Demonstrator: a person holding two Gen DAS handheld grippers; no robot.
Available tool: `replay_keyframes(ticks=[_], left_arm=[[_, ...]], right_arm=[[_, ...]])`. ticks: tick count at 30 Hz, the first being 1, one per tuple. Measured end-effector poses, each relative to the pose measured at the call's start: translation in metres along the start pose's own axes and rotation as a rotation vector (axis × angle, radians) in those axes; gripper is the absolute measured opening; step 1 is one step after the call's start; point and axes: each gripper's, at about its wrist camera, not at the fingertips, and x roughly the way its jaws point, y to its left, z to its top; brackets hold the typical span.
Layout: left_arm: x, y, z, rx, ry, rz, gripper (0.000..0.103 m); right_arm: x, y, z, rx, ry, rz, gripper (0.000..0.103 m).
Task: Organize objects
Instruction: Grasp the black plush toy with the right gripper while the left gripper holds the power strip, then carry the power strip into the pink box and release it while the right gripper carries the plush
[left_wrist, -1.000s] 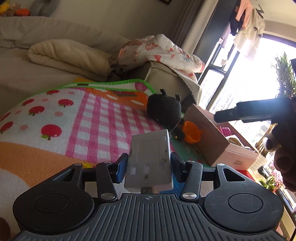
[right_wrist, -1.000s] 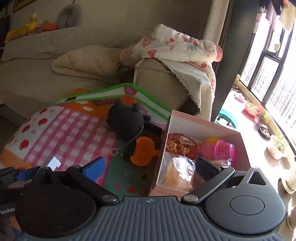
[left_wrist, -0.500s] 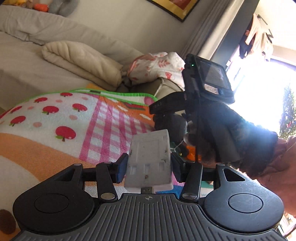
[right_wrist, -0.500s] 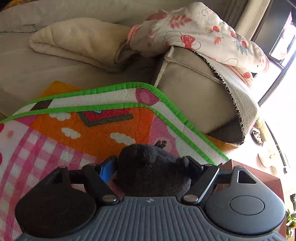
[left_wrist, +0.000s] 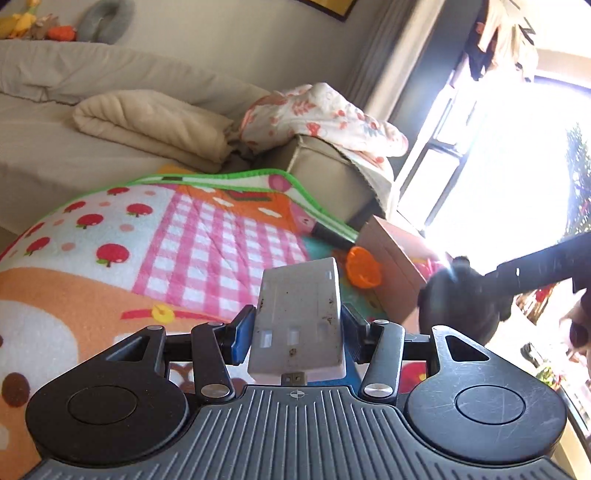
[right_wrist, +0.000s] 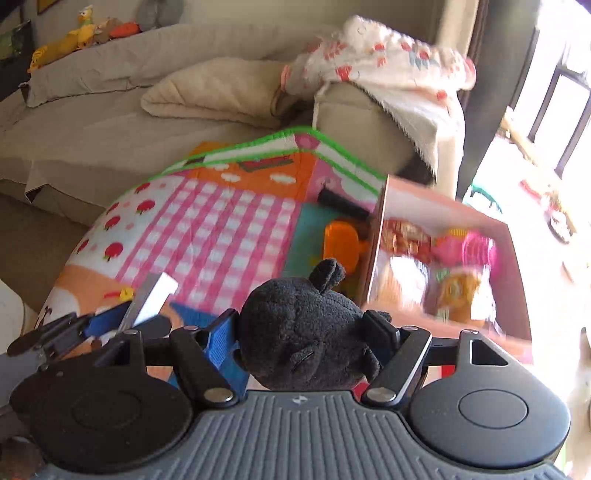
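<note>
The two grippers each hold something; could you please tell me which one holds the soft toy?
The right gripper: its jaws are closing on the black plush toy, while the left gripper clamps a hard white box.

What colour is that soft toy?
Black: the plush toy shows best in the right wrist view.

A white adapter (left_wrist: 299, 317), flat and speckled with a USB plug at its near end, sits low in the centre of the left view. A black plush (right_wrist: 306, 332) fills the lower middle of the right view. Right of it, a pink box (right_wrist: 513, 258) holds bright toys, an orange toy (right_wrist: 341, 242) beside its left wall.
</note>
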Motion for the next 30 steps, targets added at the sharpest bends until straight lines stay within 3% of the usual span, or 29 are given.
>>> replay_keyframes(ticks=[3,5,10,12,15,19,30], left_arm=[[-0.004,-0.017,-0.002,0.039,0.005,-0.042,0.054],[-0.005,-0.028,-0.005,0.071,0.005,-0.057,0.054],[-0.005,-0.044,-0.01,0.108,0.012,-0.048,0.054],[-0.001,-0.046,-0.012,0.1,0.02,-0.046,0.054],[0.005,-0.049,-0.014,0.104,0.049,-0.039,0.054],[0.01,-0.051,-0.016,0.111,0.068,-0.016,0.054],[0.023,-0.068,-0.022,0.156,0.118,0.0,0.054]], right_arm=[[0.007,-0.024,-0.03,0.146,0.163,0.129,0.074],[0.01,-0.031,-0.045,0.203,0.202,0.176,0.074],[0.009,-0.041,-0.055,0.221,0.158,0.191,0.074],[0.011,-0.045,-0.054,0.207,0.116,0.154,0.074],[0.012,-0.057,-0.053,0.199,0.035,0.108,0.086],[0.017,-0.076,-0.052,0.198,-0.051,0.062,0.093],[0.029,-0.123,-0.063,0.287,-0.153,0.027,0.098]])
